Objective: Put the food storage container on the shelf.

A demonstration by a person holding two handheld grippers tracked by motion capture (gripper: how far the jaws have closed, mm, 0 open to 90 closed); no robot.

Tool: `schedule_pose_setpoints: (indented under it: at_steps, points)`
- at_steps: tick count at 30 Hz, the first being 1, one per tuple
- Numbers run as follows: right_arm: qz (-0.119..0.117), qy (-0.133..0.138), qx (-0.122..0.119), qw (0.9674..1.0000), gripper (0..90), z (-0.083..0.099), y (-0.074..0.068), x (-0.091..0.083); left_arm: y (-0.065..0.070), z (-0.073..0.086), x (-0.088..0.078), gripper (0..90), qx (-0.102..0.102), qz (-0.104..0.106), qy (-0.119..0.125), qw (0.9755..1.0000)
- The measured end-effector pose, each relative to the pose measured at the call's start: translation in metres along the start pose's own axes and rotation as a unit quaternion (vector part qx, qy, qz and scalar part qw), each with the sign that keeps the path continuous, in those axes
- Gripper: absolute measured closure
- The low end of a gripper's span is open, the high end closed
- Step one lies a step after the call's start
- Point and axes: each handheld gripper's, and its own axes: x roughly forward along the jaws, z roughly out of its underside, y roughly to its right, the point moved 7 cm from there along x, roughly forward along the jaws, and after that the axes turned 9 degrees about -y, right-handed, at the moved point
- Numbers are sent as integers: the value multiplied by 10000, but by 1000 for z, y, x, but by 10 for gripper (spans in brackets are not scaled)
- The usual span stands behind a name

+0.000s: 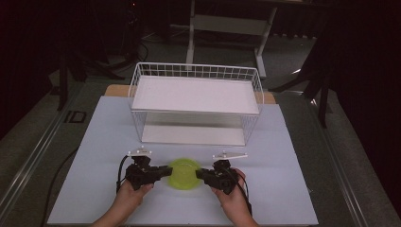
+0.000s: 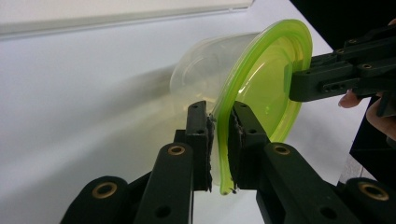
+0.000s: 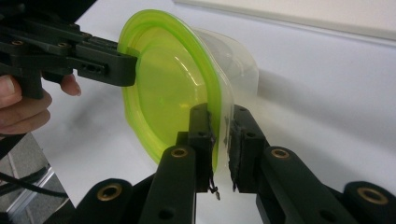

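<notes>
Both grippers pinch the green-lidded container (image 1: 184,173) at 6 o'clock on the desk (image 1: 293,189): left gripper (image 1: 166,171) at its 9 o'clock rim, right gripper (image 1: 200,174) at 3 o'clock.

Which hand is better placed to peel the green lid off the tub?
Probably left: the left tongs pinch only the green lid; the right tongs seem to clamp the clear tub too.

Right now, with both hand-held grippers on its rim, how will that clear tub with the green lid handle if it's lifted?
The tub looks thin, clear and empty, so probably light. Its green lid rim seems soft, so it may flex where the left hand-held gripper and right hand-held gripper pinch it. Smooth plastic could slip.
</notes>
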Motion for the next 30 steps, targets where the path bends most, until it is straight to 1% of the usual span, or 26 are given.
schedule_pose_setpoints:
  at_steps: [4, 6, 8, 11, 13, 15, 16, 18, 20, 21, 22, 23, 25, 30]
  points:
    - [52, 225, 15, 9997, 807, -8, 0, -9, 3, -15, -5, 807, 114, -41, 137, 9998]
    - [47, 305, 76, 9995, 808, -13, 2, -12, 4, -23, -5, 807, 160, -86, 186, 9997]
    - [62, 376, 142, 9992, 808, -18, 5, -15, 3, -30, -4, 806, 149, -90, 210, 9996]
    - [56, 466, 282, 9985, 808, -24, 11, -16, 1, -40, 0, 805, 139, -127, 322, 9993]
    - [62, 518, 358, 9980, 808, -28, 15, -16, 0, -46, 3, 804, 195, -203, 367, 9989]
    - [126, 532, 383, 9978, 808, -31, 20, -16, -2, -53, 7, 803, 236, -238, 418, 9986]
    - [120, 543, 427, 9975, 808, -33, 23, -16, -3, -56, 9, 803, 319, -245, 453, 9982]
    - [146, 579, 471, 9971, 808, -36, 29, -15, -7, -62, 14, 803, 308, -231, 484, 9981]
    - [172, 597, 564, 9965, 808, -40, 34, -14, -10, -68, 19, 802, 315, -239, 531, 9978]
    - [172, 597, 564, 9965, 808, -40, 34, -14, -10, -68, 19, 801, 315, -239, 531, 9978]
    - [204, 604, 584, 9963, 808, -41, 37, -13, -14, -72, 24, 801, 270, -202, 545, 9979]
    - [198, 621, 691, 9955, 808, -44, 43, -10, -16, -74, 26, 801, 269, -208, 567, 9978]
    - [240, 650, 725, 9950, 807, -46, 48, -8, -19, -76, 29, 801, 211, -189, 593, 9978]
    - [256, 693, 814, 9939, 807, -52, 55, 1, -29, -82, 34, 800, 165, -228, 566, 9980]
